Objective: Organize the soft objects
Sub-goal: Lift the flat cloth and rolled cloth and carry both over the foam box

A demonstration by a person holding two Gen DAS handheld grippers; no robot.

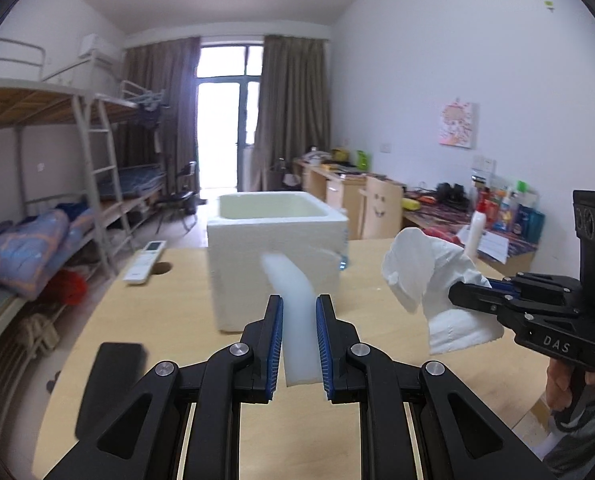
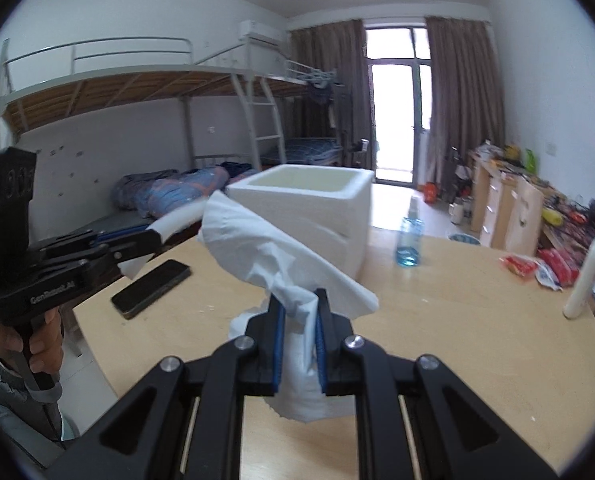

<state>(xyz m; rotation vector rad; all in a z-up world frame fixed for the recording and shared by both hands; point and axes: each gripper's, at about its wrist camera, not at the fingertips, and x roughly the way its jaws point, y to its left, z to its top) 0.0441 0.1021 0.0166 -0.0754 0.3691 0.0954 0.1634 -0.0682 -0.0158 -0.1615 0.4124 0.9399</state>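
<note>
Left gripper (image 1: 299, 340) fingers pinch limp white foam strip (image 1: 293, 312); right gripper (image 2: 300, 340) fingers clamp crumpled white tissue (image 2: 281, 248). Both aloft over desk (image 2: 457, 320), near open white foam box (image 1: 277, 236). Risk: floppy ends probably snag box rim.

Wooden table (image 2: 457, 320) with foam box (image 2: 317, 216), phone (image 2: 151, 288), spray bottle (image 2: 410, 242)

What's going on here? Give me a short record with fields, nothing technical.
Left gripper: shut on a white foam strip
Right gripper: shut on crumpled white tissue
Ahead of both: open white foam box on the wooden table
Also on table: phone, blue spray bottle, remote
</note>
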